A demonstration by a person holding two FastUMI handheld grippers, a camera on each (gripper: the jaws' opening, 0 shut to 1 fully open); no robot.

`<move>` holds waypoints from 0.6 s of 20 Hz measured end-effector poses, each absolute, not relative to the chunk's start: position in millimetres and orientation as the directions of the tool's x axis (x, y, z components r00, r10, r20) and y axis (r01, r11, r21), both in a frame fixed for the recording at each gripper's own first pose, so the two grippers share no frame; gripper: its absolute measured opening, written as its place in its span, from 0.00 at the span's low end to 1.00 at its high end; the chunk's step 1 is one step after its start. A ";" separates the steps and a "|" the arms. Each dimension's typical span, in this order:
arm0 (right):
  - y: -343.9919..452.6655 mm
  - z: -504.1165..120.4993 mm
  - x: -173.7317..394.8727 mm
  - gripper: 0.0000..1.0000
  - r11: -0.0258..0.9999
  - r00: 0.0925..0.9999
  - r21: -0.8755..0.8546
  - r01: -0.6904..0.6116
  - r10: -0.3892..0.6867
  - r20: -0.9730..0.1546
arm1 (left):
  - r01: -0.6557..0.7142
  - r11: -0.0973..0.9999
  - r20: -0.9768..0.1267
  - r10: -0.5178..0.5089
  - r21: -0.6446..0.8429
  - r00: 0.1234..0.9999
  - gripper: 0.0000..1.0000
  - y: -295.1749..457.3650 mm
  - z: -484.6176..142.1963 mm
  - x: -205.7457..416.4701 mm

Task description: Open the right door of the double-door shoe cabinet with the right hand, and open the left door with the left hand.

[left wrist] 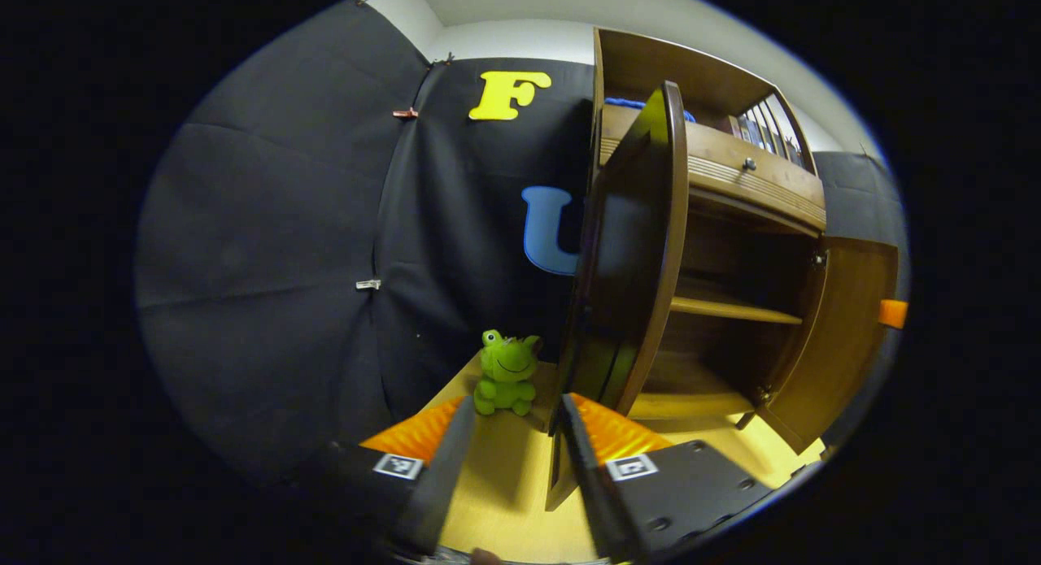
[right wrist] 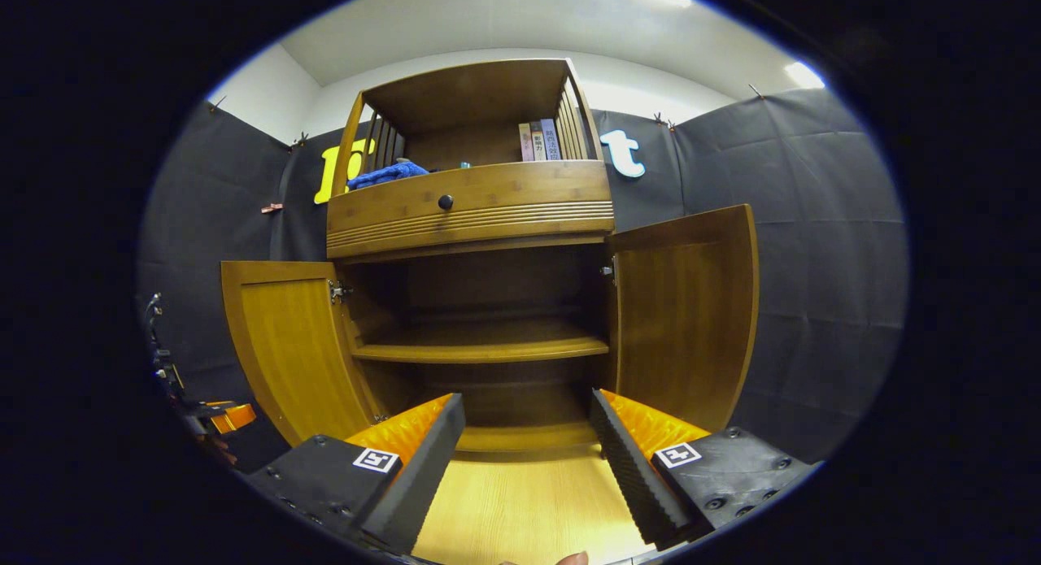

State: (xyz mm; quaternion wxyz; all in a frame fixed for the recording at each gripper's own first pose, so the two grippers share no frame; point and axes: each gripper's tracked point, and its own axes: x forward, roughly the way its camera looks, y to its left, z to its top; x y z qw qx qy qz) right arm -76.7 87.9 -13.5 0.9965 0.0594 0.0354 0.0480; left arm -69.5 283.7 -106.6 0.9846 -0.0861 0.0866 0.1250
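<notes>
Just ahead of the left gripper (left wrist: 511, 423), in the left gripper view, the left door (left wrist: 634, 256) stands swung out edge-on, its lower edge close beside the inner finger but not between the two; the fingers are apart and hold nothing, and a green frog toy (left wrist: 507, 372) sits beyond them on the table (left wrist: 504, 500). Farther right the right door (left wrist: 838, 337) hangs open too. In the right gripper view, the right gripper (right wrist: 527, 423) faces the shoe cabinet (right wrist: 480, 215) squarely — fingers spread and empty, left door (right wrist: 289, 341) off to its left, right door (right wrist: 687, 313) to its right, both wide. I judge both openings done — nothing seems left but drawing back.
</notes>
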 end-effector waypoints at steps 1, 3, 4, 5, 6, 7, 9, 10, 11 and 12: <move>89.2 -13.4 -75.8 0.98 0.988 0.992 0.119 -0.098 0.106 -0.065 | -0.271 0.952 -0.160 0.248 -0.143 0.955 0.77 284.8 -95.5 -73.9; 90.1 -13.4 -75.2 0.98 0.987 0.991 0.114 -0.111 0.119 -0.064 | -0.292 0.950 -0.091 0.282 -0.112 0.955 0.90 283.0 -72.8 -81.3; 89.8 -14.5 -75.5 1.00 0.987 0.990 0.113 -0.117 0.124 -0.065 | -0.293 0.951 -0.064 0.288 -0.097 0.956 0.93 277.2 -64.1 -83.1; 89.3 -15.2 -75.2 0.98 0.986 0.989 0.113 -0.121 0.129 -0.067 | -0.287 0.954 -0.049 0.284 -0.083 0.958 0.93 269.7 -56.5 -85.7; 87.8 -15.8 -74.7 0.98 0.986 0.989 0.114 -0.124 0.132 -0.069 | -0.285 0.956 -0.039 0.283 -0.065 0.958 0.93 261.4 -52.2 -86.2; 86.5 -17.2 -74.3 0.98 0.985 0.988 0.116 -0.127 0.135 -0.071 | -0.283 0.958 -0.040 0.281 -0.045 0.959 0.93 253.7 -48.9 -86.7; 82.2 -17.6 -72.8 1.00 0.985 0.988 0.116 -0.128 0.137 -0.072 | -0.267 0.964 -0.032 0.267 0.002 0.963 0.95 233.2 -40.1 -85.1; 79.8 -17.9 -72.3 0.98 0.985 0.988 0.117 -0.128 0.137 -0.072 | -0.244 0.969 -0.026 0.245 0.025 0.969 0.95 218.2 -34.9 -83.2; 77.3 -18.7 -71.0 0.98 0.985 0.988 0.117 -0.127 0.136 -0.073 | -0.221 0.975 -0.023 0.222 0.039 0.975 0.95 202.3 -30.4 -81.0; 75.1 -19.1 -70.2 0.98 0.985 0.988 0.118 -0.127 0.136 -0.074 | -0.196 0.979 -0.023 0.197 0.048 0.980 0.95 186.1 -28.0 -79.5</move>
